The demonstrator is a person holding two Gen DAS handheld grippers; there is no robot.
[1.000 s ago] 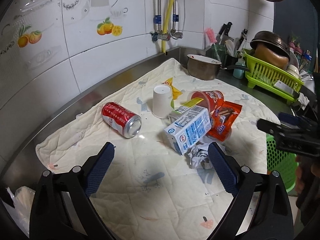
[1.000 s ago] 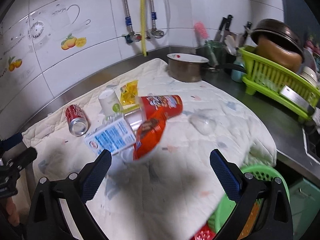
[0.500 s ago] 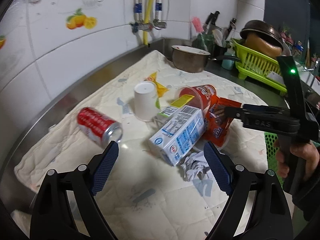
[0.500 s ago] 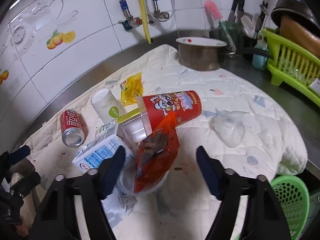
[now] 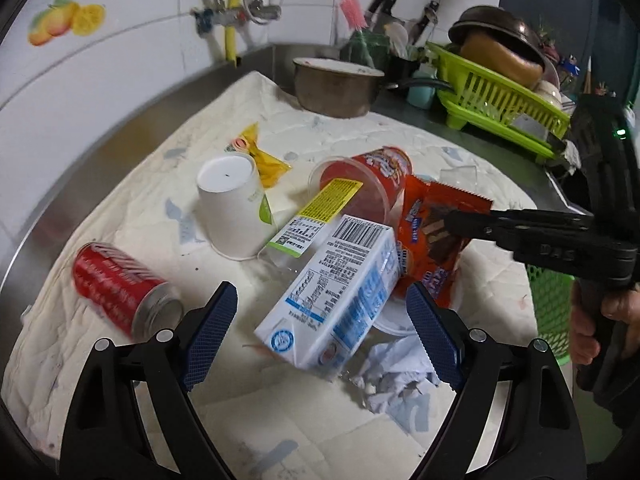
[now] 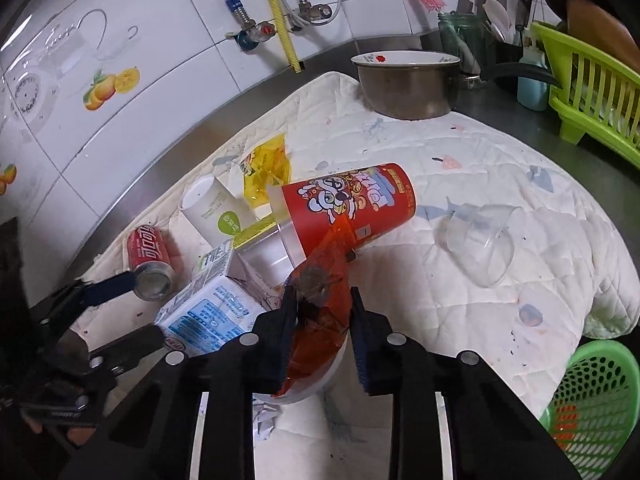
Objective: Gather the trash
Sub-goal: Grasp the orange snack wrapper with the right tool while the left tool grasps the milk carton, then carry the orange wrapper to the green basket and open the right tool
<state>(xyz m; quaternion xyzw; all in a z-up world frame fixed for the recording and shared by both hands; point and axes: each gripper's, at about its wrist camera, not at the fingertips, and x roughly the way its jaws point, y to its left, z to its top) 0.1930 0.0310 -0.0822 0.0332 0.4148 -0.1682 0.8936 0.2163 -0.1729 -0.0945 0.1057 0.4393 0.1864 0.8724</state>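
Trash lies on a white quilted cloth (image 5: pixel 168 360). A blue-and-white milk carton (image 5: pixel 332 300) rests on its side between the fingers of my left gripper (image 5: pixel 320 332), which is open and not pressing on it. Beside it are a red cola can (image 5: pixel 120 284), an upturned white paper cup (image 5: pixel 232 208), a red snack cup (image 6: pixel 352 204), a yellow wrapper (image 6: pixel 268 168) and crumpled paper (image 5: pixel 396 372). My right gripper (image 6: pixel 322 332) has its jaws closing, both pads against an orange snack wrapper (image 6: pixel 320 280).
A clear plastic cup (image 6: pixel 480 240) lies on the cloth to the right. A green mesh basket (image 6: pixel 592 400) hangs below the counter's right edge. A metal pot (image 6: pixel 408 80) and a green dish rack (image 5: pixel 496 96) stand at the back.
My right gripper dropped onto the orange wrapper and its jaws went from wide apart to narrow around it. My left gripper moved forward and down until it straddled the carton.
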